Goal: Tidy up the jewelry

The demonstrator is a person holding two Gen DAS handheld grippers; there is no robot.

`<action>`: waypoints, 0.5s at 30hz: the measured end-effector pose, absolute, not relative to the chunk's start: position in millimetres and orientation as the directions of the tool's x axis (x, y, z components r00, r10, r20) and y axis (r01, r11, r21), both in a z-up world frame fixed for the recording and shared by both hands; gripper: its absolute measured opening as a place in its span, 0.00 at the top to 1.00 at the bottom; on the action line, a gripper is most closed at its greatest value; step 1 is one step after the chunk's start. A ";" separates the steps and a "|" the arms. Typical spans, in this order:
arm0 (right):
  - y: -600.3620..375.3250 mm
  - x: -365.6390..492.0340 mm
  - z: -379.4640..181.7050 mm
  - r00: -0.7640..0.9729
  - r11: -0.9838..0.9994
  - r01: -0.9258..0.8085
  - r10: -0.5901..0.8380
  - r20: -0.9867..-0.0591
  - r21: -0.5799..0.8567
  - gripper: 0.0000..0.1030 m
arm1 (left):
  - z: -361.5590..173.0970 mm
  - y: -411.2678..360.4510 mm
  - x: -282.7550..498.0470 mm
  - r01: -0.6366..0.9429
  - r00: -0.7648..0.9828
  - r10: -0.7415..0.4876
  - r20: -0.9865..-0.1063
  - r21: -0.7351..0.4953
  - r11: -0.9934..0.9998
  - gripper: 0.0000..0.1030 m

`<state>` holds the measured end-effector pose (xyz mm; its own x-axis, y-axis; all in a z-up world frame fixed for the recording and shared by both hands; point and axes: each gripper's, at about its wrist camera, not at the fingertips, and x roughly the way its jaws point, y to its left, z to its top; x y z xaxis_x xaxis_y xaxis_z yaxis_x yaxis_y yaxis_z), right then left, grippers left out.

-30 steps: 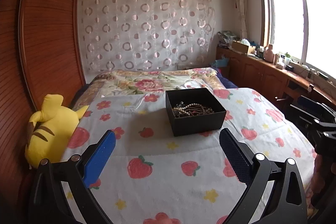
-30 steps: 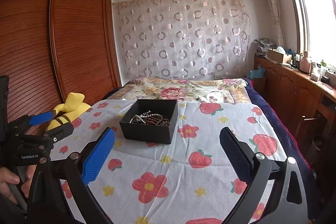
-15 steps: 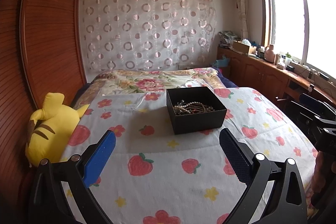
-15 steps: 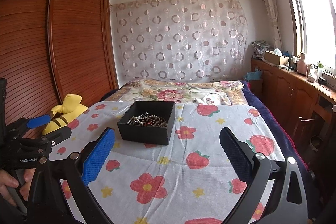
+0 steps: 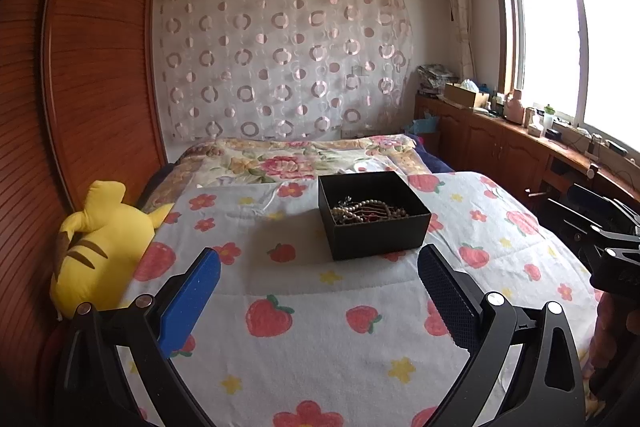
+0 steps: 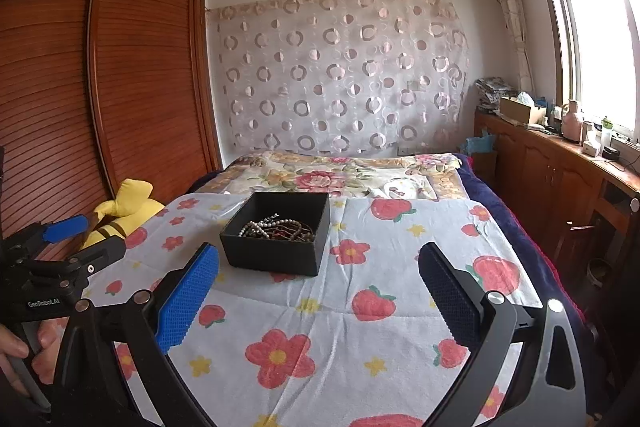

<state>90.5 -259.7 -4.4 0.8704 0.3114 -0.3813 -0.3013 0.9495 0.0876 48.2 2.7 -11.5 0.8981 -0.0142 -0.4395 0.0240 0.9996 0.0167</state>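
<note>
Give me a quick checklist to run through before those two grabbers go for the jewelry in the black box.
1. Black box open on top: ok.
2. Jewelry inside, reachable: ok; looks tangled, pieces cannot tell.
3. Left gripper fingers apart, holding nothing: ok.
4. Right gripper fingers apart, holding nothing: ok.
5. Path over the blanket to the box free: ok.
6. Place to sort pieces into: cannot tell.

Matt black box (image 5: 374, 233); soft printed cloth bedspread (image 5: 320, 347); slatted wood wardrobe (image 5: 100, 67)
</note>
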 end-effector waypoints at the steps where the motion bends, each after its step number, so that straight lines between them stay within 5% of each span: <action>1: -259.2 90.5 -4.4 0.871 0.950 -0.300 0.309 -0.382 0.086 0.02 | -11.3 2.7 48.0 0.024 0.898 -0.014 -0.440 0.016 1.000 0.07; 15: -259.0 90.6 -4.5 0.873 0.952 -0.296 0.305 -0.381 0.082 0.02 | -9.6 2.6 46.7 0.025 0.900 -0.015 -0.436 0.016 1.000 0.07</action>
<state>90.6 -259.0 -4.5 0.8732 0.3046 -0.3805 -0.2963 0.9516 0.0816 46.7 2.6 -9.6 0.8996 -0.0154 -0.4365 0.0247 0.9996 0.0158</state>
